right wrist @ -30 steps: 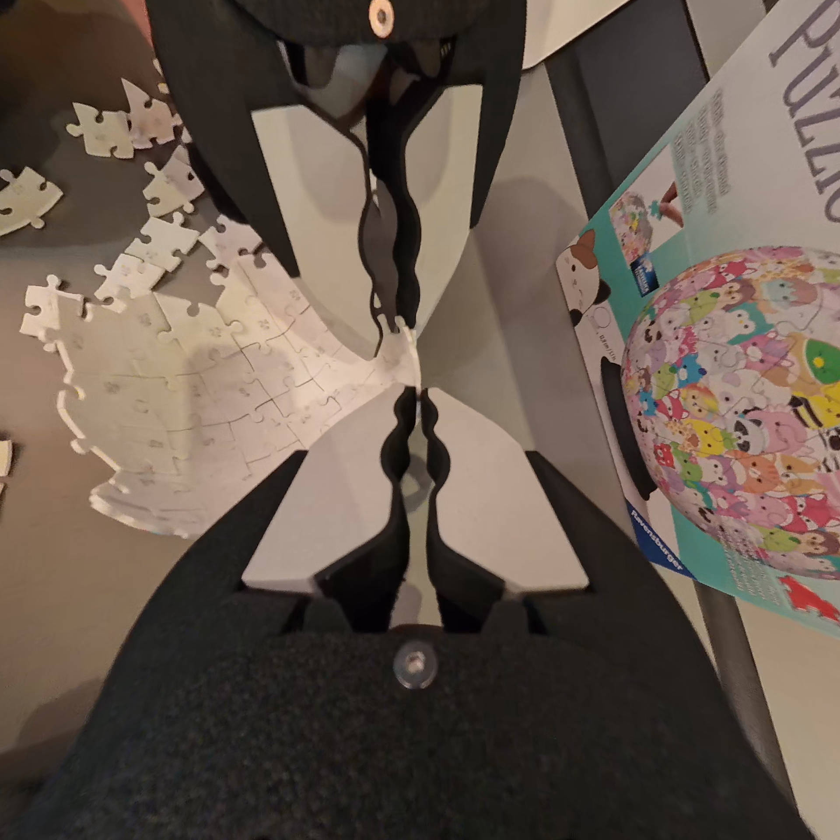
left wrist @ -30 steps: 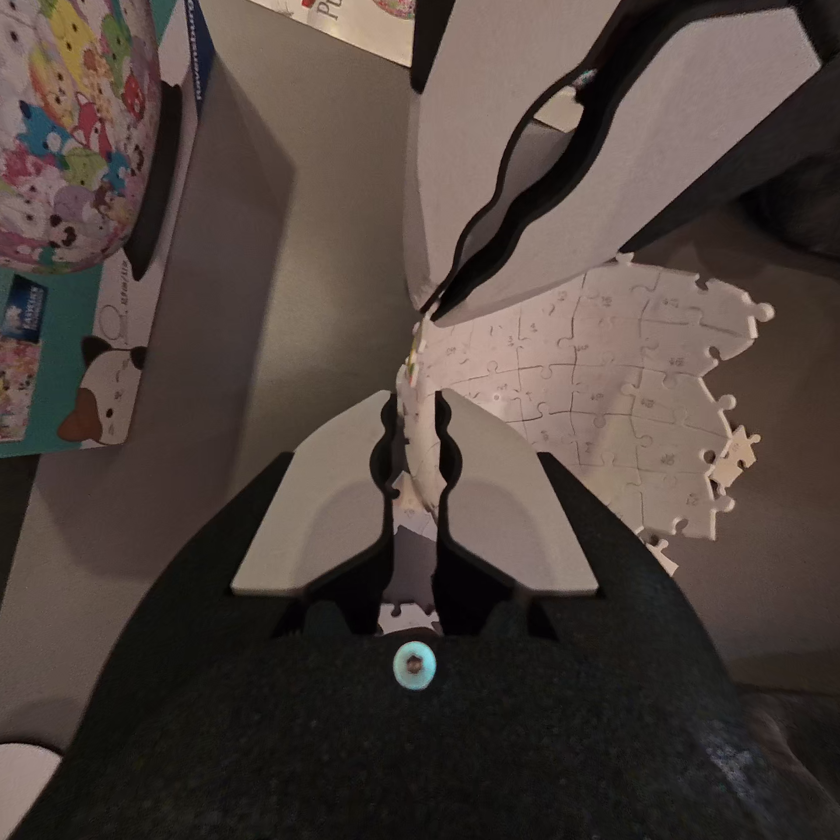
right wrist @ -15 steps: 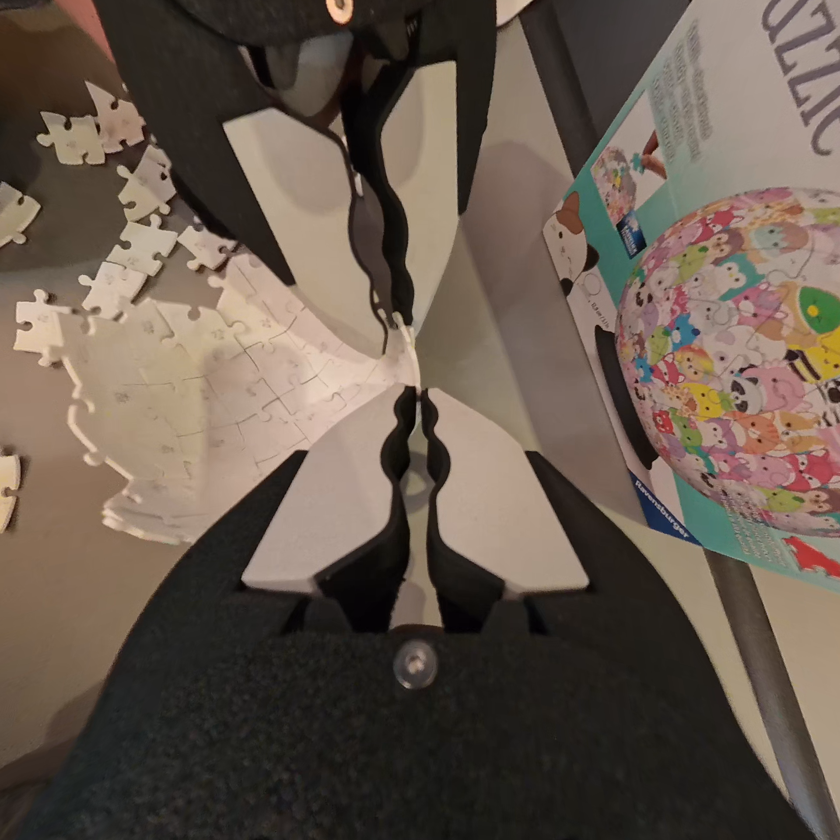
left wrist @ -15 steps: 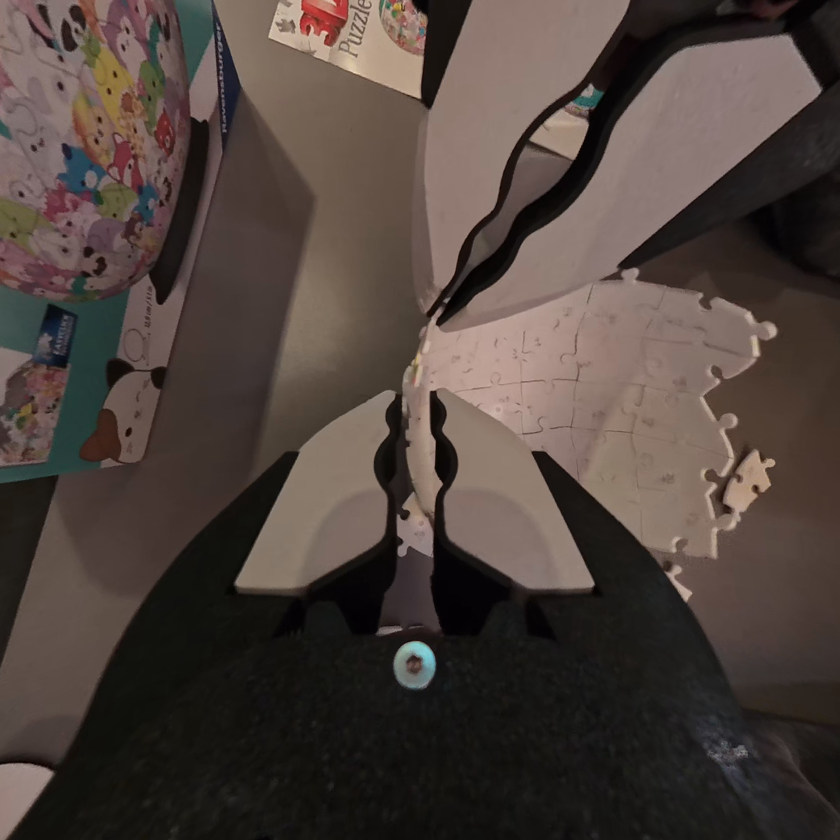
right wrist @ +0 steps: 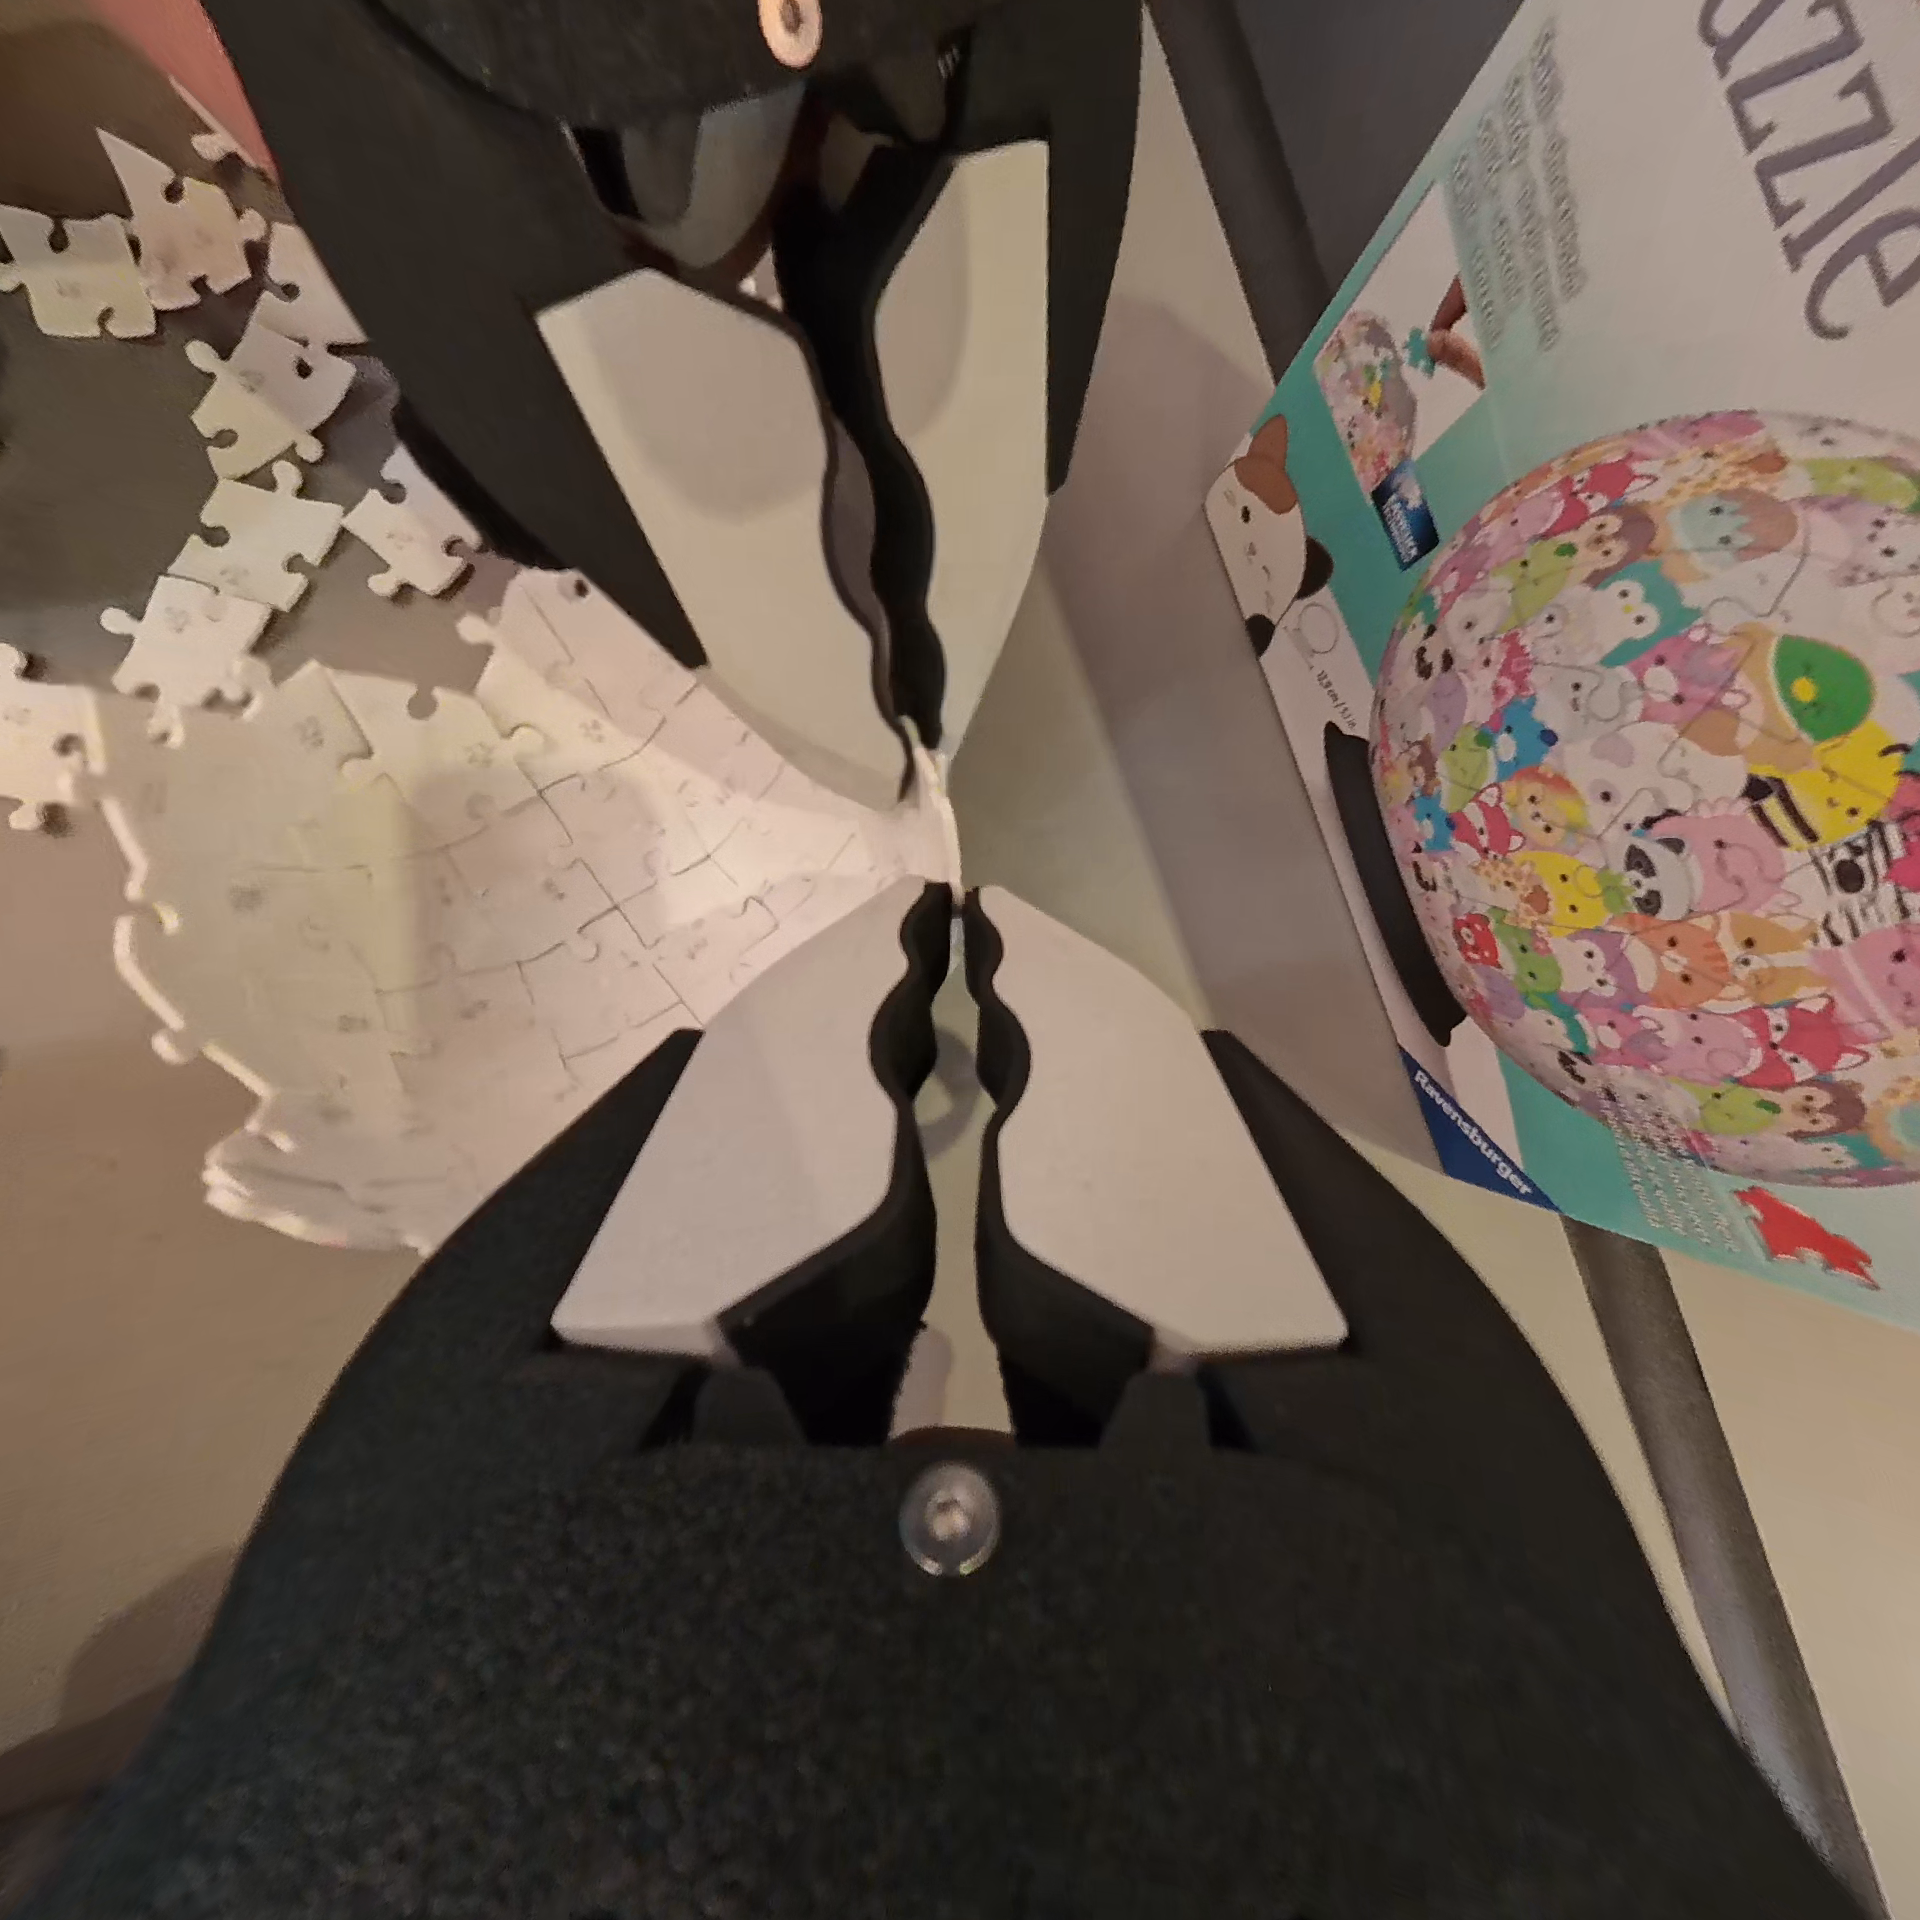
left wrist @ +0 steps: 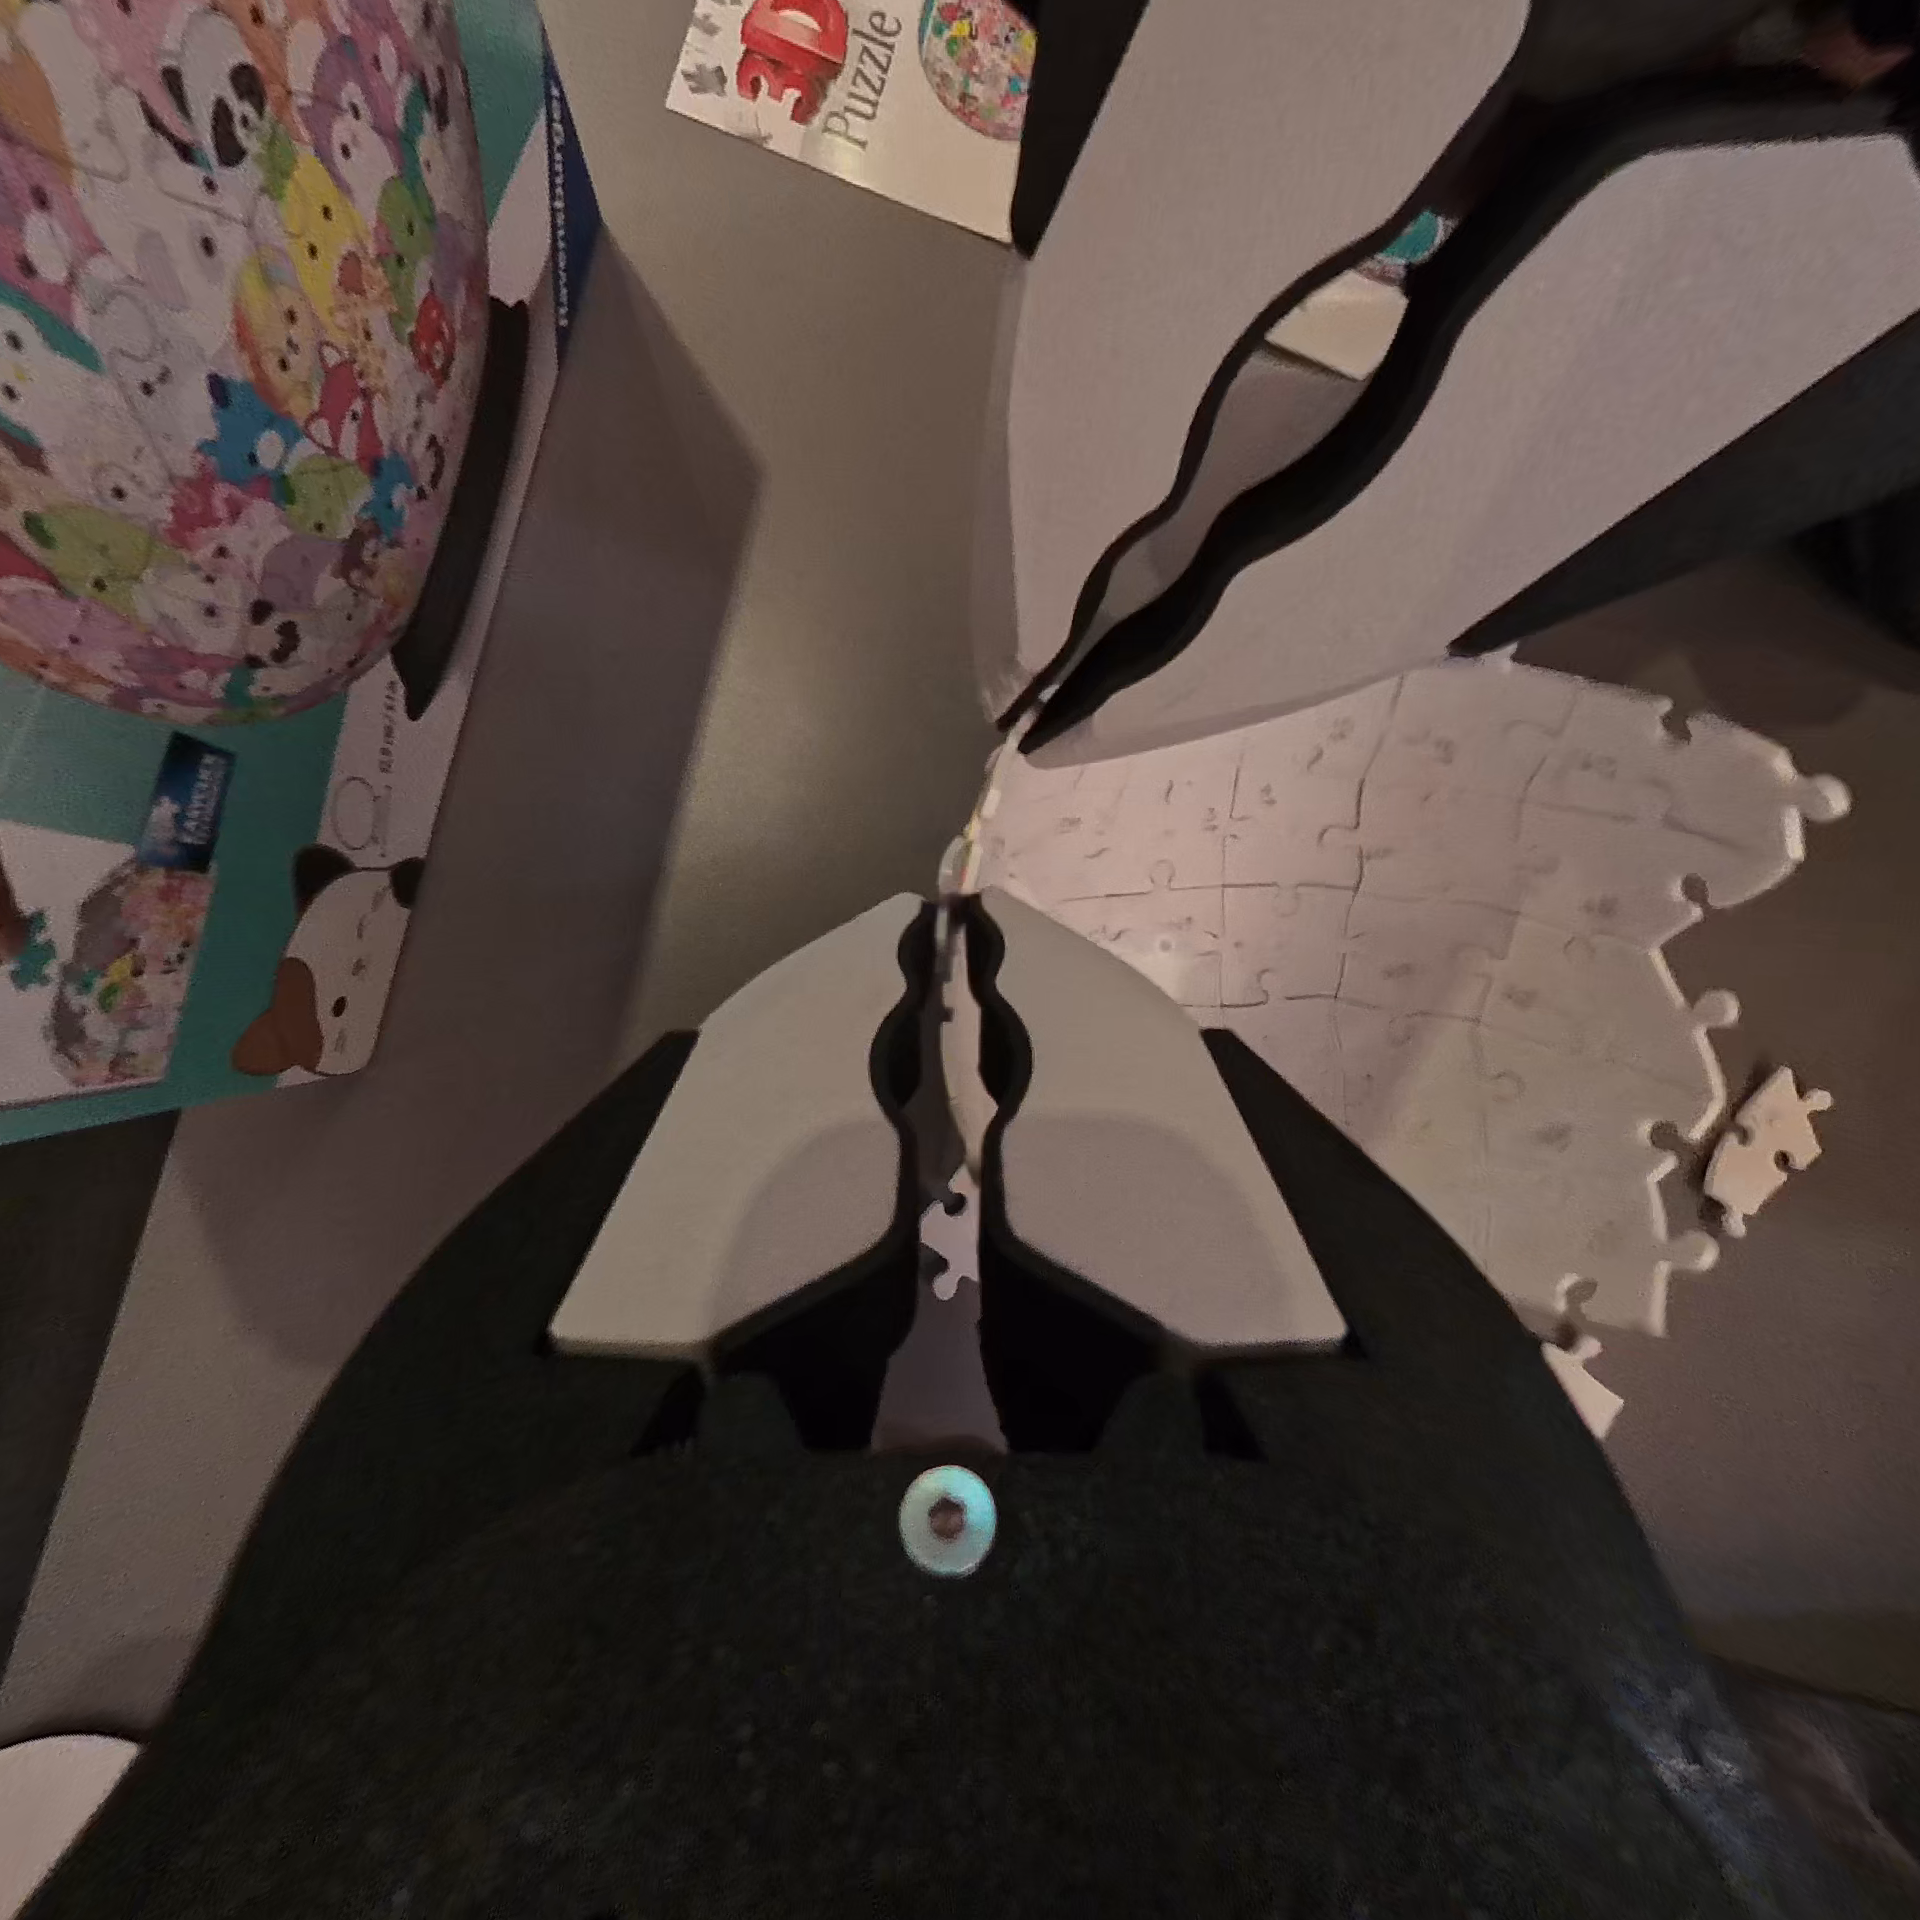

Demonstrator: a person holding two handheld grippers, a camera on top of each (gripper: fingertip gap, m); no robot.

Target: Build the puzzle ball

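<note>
Here both tongs pinch the same edge of the partly built puzzle ball (left wrist: pixel 1382 935), a curved shell of joined pieces with its white backs facing the cameras. The left tongs (left wrist: pixel 948 914) are pressed together on the shell's rim, which runs down between the fingers toward the body of the tool. The right tongs (right wrist: pixel 954 914) close on that rim too, their tips pinched on its thin edge. In the left wrist view the right tongs (left wrist: pixel 1013 727) come in from the far right and bite the rim just beyond the left pair; in the right wrist view the left tongs (right wrist: pixel 920 743) reach down from the far side, tips nearly meeting the right ones.

The shell spreads to the right in the left wrist view and to the left in the right wrist view, held up over the grey worktop (left wrist: pixel 810 520). One loose piece (left wrist: pixel 1766 1138) lies just beside the shell's knobbed border. More loose pieces (right wrist: pixel 249 416) are scattered on the worktop beyond the shell. The puzzle box (right wrist: pixel 1621 748), teal and white with a picture of a colourful ball, stands on the side away from the shell. A printed leaflet (left wrist: pixel 852 104) lies on the far worktop.
</note>
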